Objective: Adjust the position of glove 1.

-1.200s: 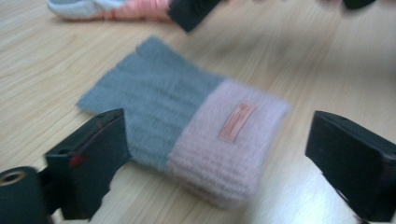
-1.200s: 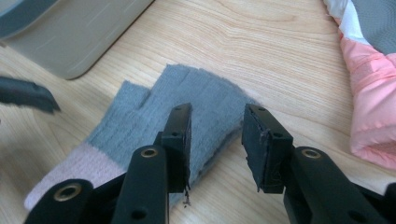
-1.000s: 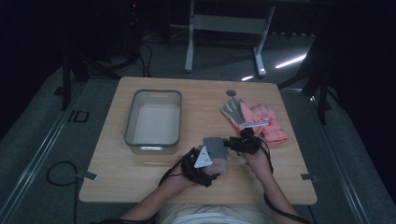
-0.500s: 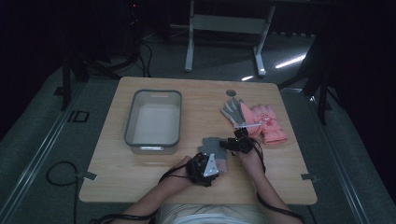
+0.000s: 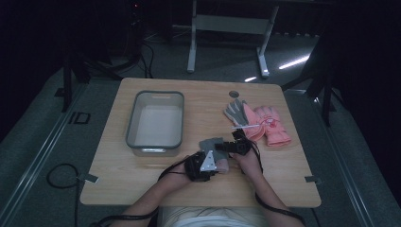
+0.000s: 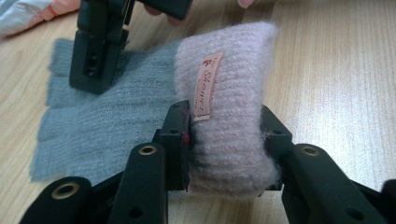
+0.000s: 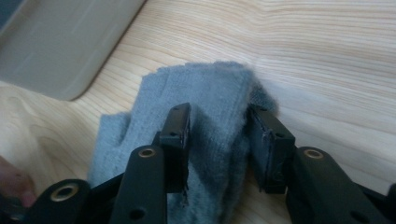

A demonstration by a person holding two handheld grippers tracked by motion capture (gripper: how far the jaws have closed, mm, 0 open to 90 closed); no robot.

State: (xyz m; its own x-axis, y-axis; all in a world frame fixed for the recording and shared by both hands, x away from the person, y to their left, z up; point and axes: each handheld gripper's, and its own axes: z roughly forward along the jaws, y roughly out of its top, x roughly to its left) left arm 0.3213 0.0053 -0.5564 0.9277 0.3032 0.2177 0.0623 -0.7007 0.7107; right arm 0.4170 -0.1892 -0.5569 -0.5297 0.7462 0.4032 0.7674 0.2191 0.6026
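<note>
At lower centre of the high view, the knit glove (image 5: 211, 144) lies on the bench (image 5: 283, 165). The left gripper (image 6: 224, 135), its jaws just closing, clamps the pink cuff (image 6: 224, 93); the right gripper (image 7: 218, 135), also closing, pinches the grey fingers, probably to lift it flat toward the bin (image 5: 137, 118).

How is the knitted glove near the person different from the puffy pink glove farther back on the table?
The knitted glove is grey with a pale pink ribbed cuff; the puffy pink glove is pink all over. The knitted glove is thin and woolly, while the puffy pink glove looks padded and smooth. The left gripper and right gripper pinch the knitted glove; the puffy pink glove lies untouched. Both lie on the wooden table.
</note>
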